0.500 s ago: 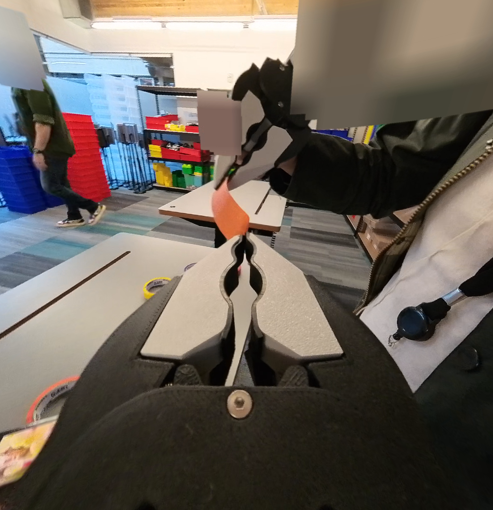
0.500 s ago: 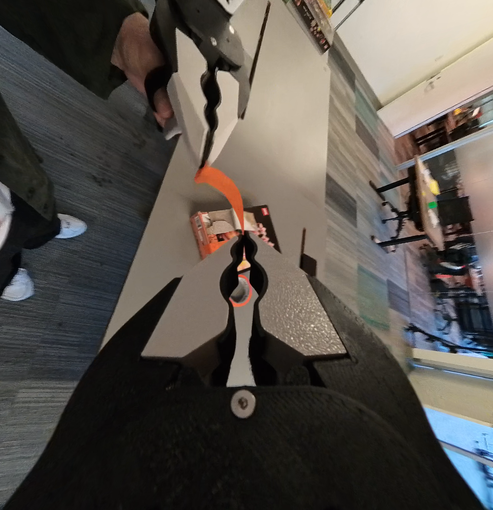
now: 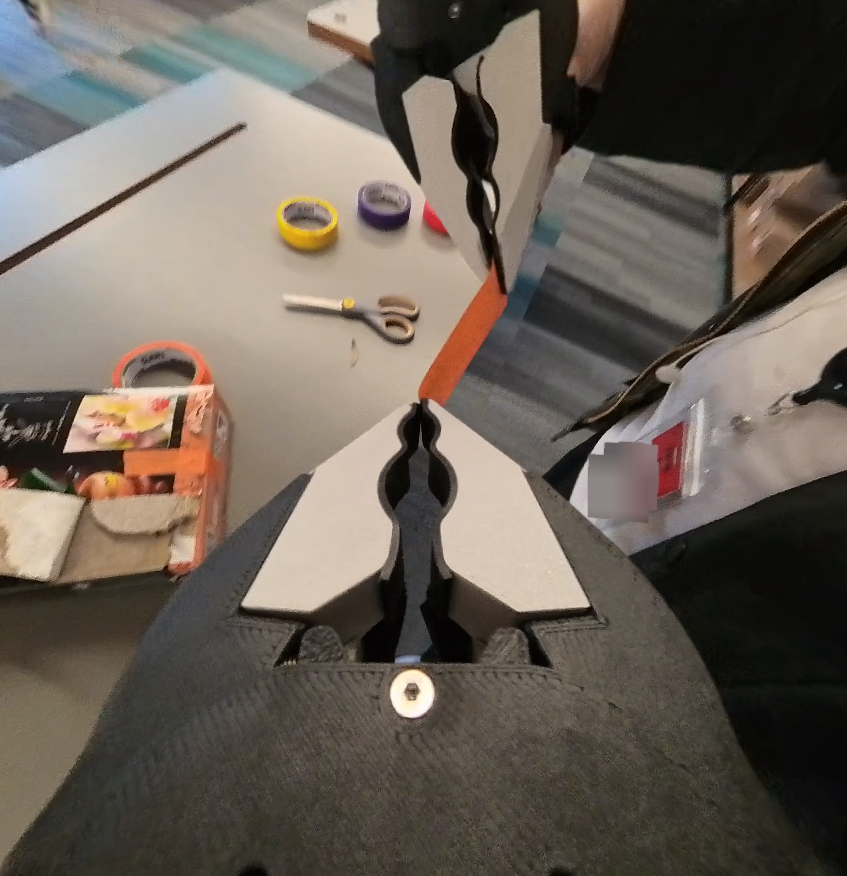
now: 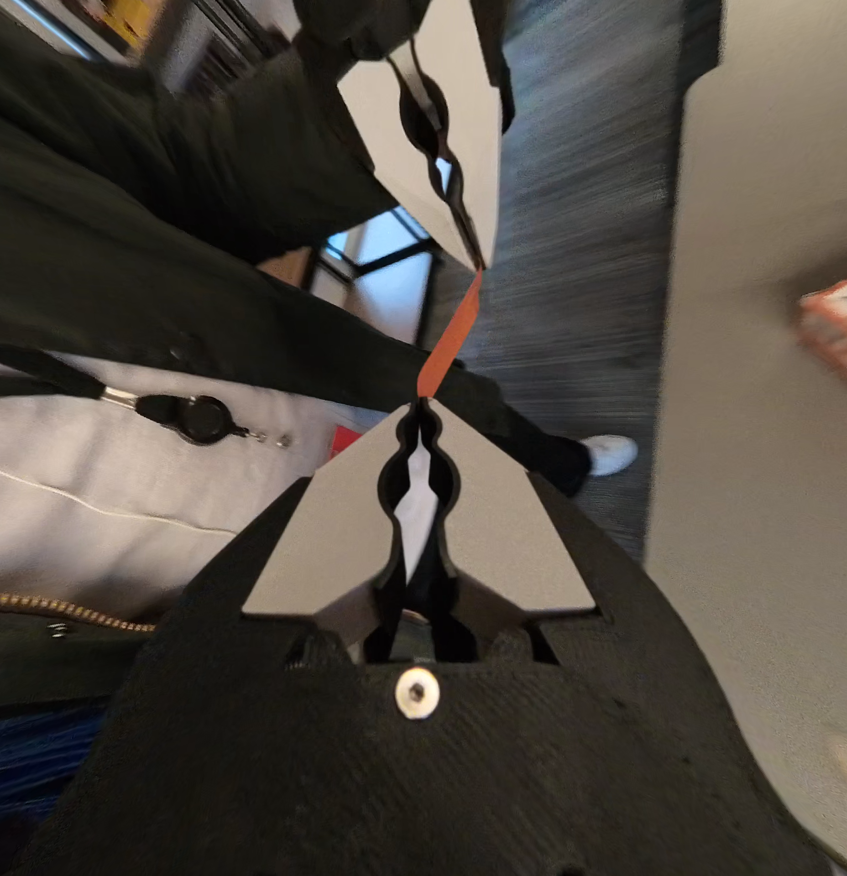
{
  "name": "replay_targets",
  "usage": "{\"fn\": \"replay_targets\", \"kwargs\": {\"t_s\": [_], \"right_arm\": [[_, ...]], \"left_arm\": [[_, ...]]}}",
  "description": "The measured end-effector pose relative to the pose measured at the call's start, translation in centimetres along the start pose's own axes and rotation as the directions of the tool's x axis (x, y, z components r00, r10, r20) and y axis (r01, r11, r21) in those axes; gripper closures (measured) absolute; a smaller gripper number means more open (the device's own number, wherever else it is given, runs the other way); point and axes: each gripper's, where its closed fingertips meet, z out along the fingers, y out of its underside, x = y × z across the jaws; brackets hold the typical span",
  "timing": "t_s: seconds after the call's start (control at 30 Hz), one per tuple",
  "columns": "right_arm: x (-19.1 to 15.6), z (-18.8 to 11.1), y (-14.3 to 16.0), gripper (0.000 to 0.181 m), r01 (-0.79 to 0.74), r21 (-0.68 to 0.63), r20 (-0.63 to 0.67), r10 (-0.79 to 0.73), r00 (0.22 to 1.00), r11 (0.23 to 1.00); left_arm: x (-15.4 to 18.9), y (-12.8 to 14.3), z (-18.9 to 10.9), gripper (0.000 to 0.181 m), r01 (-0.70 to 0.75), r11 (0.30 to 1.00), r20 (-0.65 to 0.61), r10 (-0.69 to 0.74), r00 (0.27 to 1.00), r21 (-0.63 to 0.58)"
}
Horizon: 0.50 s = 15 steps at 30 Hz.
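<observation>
Left gripper [image 3: 420,404] and right gripper [image 4: 420,402] pinch an orange tape strip [image 3: 464,342] taut.

**What we cannot see well**

In the left wrist view a red thing [image 3: 433,219] near the top middle is mostly hidden behind the right gripper [image 3: 496,271]. The printed box [image 3: 99,479] is cut off by the left edge. In the right wrist view the orange box [image 4: 834,327] at the right edge is blurry and cut off.
</observation>
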Motion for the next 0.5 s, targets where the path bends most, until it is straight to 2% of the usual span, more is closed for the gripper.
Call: {"fn": "replay_targets", "kwargs": {"t_s": [0.1,0.2,0.27,0.37,0.4,0.43,0.5], "right_arm": [[0.8,1.3,-0.3,0.181,-0.113,0.062,0.11,0.106,0.988,0.992],[1.1,1.8,-1.1,0.181,-0.167,0.112,0.187,0.144,0.972,0.98],[0.9,1.5,-2.1,0.181,-0.178,0.159,0.232,0.139,0.963,0.971],[0.8,1.2,-3.3,0.181,-0.171,0.193,0.236,0.123,0.964,0.966],[0.6,1.2,-3.6,0.181,-0.165,0.191,0.243,0.116,0.963,0.968],[0.2,1.2,-3.5,0.181,-0.158,0.166,0.257,0.112,0.96,0.973],[0.4,0.9,-3.6,0.181,-0.135,0.158,0.215,0.099,0.971,0.978]], "left_arm": [[-0.7,1.3,-0.7,0.181,-0.032,0.996,0.036,0.035,0.999,-0.08],[-1.3,1.4,-1.5,0.181,-0.043,0.995,0.073,0.05,0.996,-0.086],[-1.7,0.6,-2.3,0.181,0.012,1.0,0.078,-0.011,0.997,-0.007],[-1.6,-0.7,-3.8,0.179,0.202,0.967,-0.071,-0.193,0.979,0.154],[-2.0,-0.9,-4.2,0.169,0.273,0.941,-0.103,-0.256,0.961,0.2],[-3.3,-0.4,-4.5,0.152,0.332,0.917,-0.075,-0.323,0.943,0.219],[-4.5,0.7,-5.6,0.153,0.398,0.884,-0.088,-0.388,0.917,0.247]]}}
